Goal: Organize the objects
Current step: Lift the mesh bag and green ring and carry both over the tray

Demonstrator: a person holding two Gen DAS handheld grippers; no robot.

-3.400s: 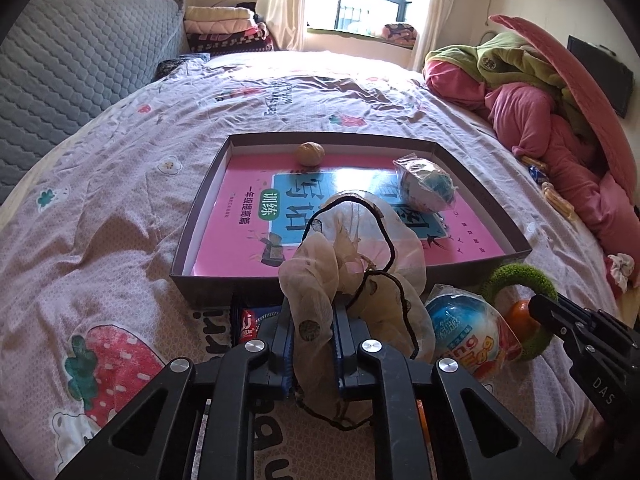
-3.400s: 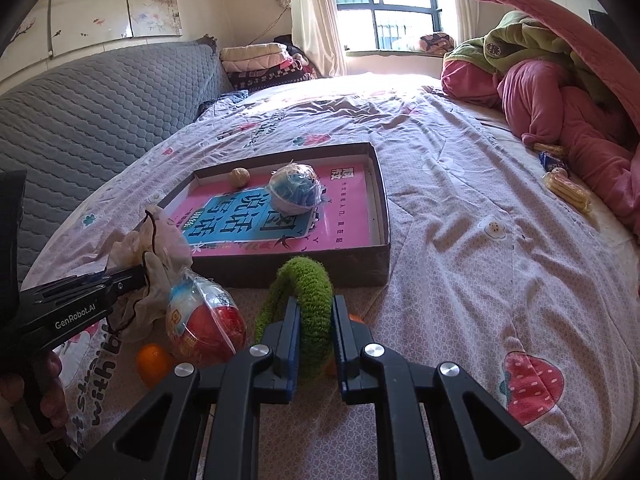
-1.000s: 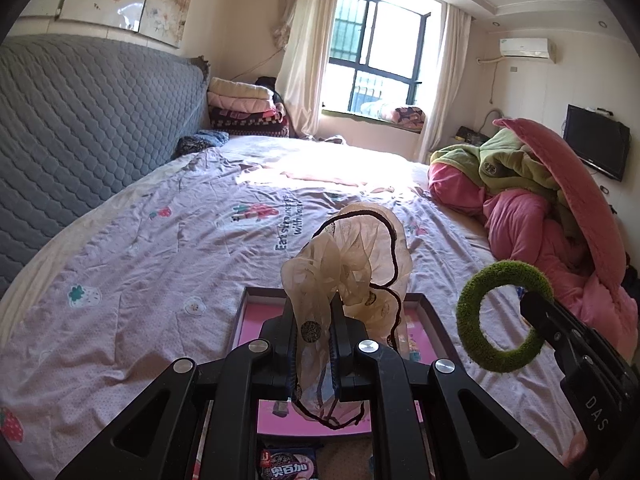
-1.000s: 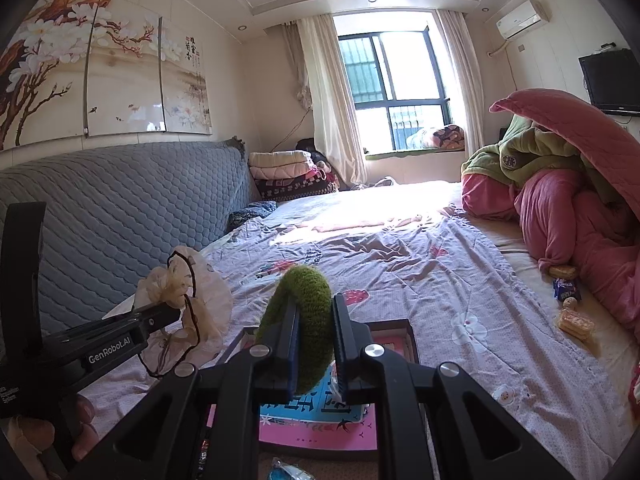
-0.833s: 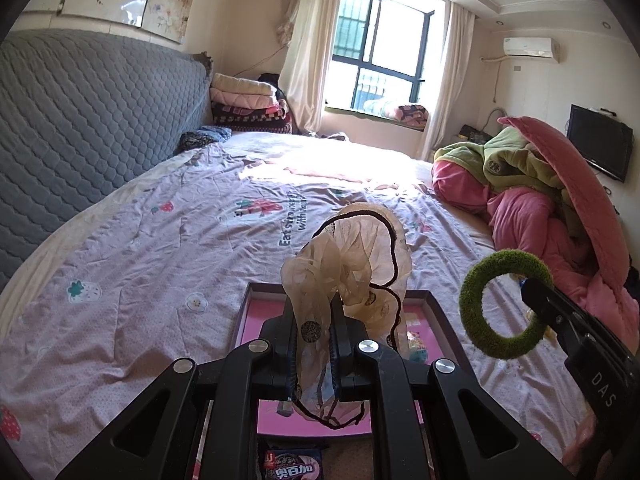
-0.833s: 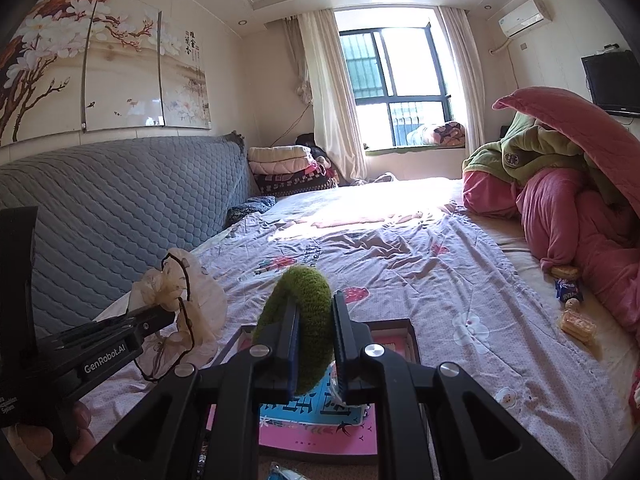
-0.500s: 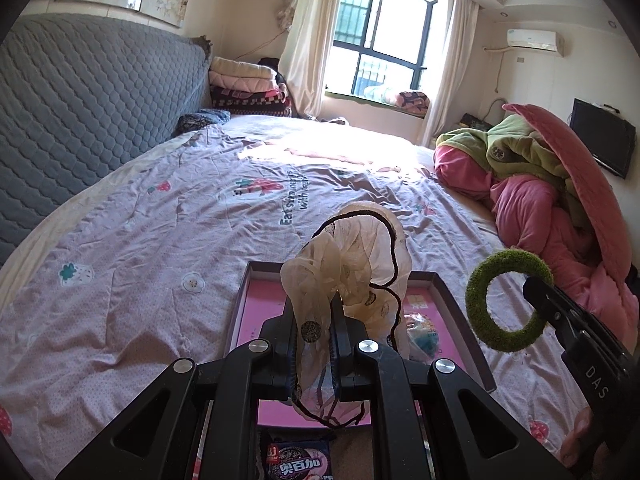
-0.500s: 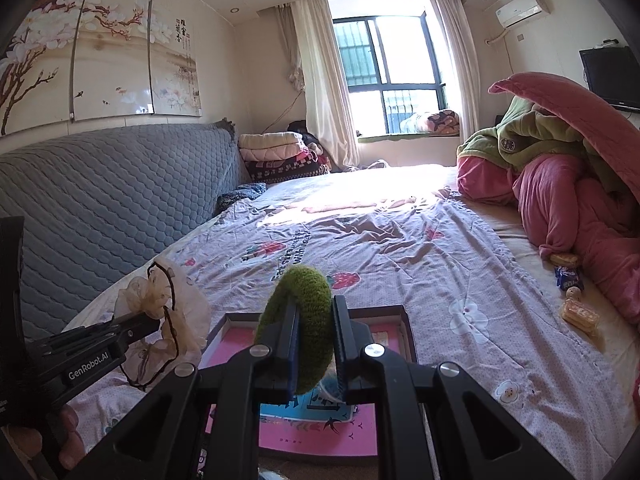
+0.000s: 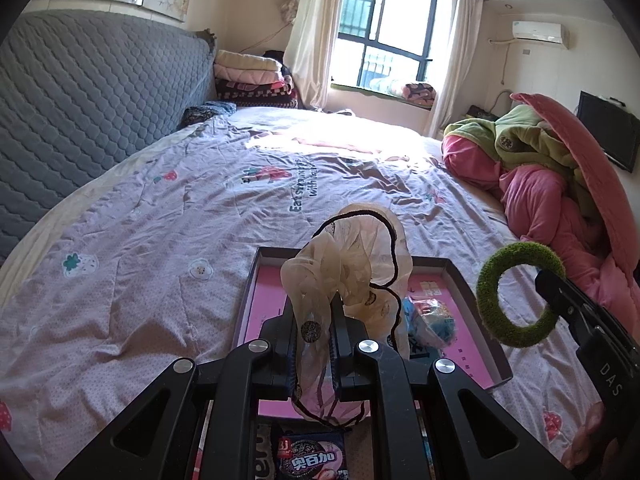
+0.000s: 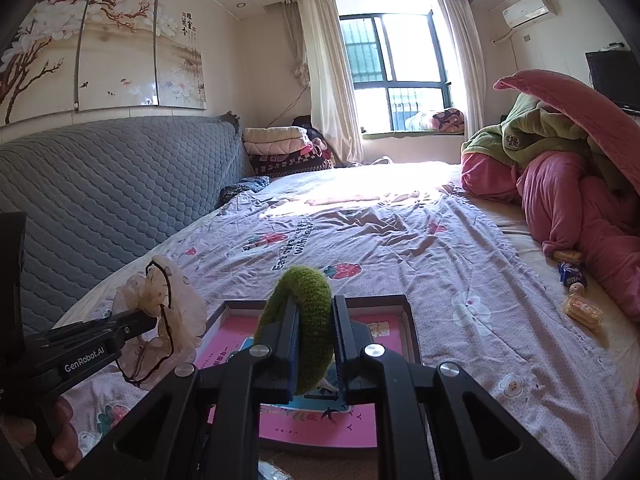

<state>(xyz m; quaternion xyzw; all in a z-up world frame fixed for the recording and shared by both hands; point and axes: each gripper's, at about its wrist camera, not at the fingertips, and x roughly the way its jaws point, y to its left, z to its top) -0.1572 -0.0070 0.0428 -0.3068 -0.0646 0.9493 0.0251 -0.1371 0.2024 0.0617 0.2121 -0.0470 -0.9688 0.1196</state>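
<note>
We hold the hair tie (image 9: 360,276) and green ring (image 10: 304,320) tight above the tray (image 9: 472,292); both still need putting in.

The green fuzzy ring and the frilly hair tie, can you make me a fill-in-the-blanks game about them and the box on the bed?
1. The right gripper is shut on the fuzzy ring, whose colour is ____.
2. The left gripper is shut on a sheer beige hair tie edged with ____ trim.
3. Both things hang above the shallow box, whose floor is mostly ____.
4. The box rests on the ____.

Missing words: green; black; pink; bed
</note>
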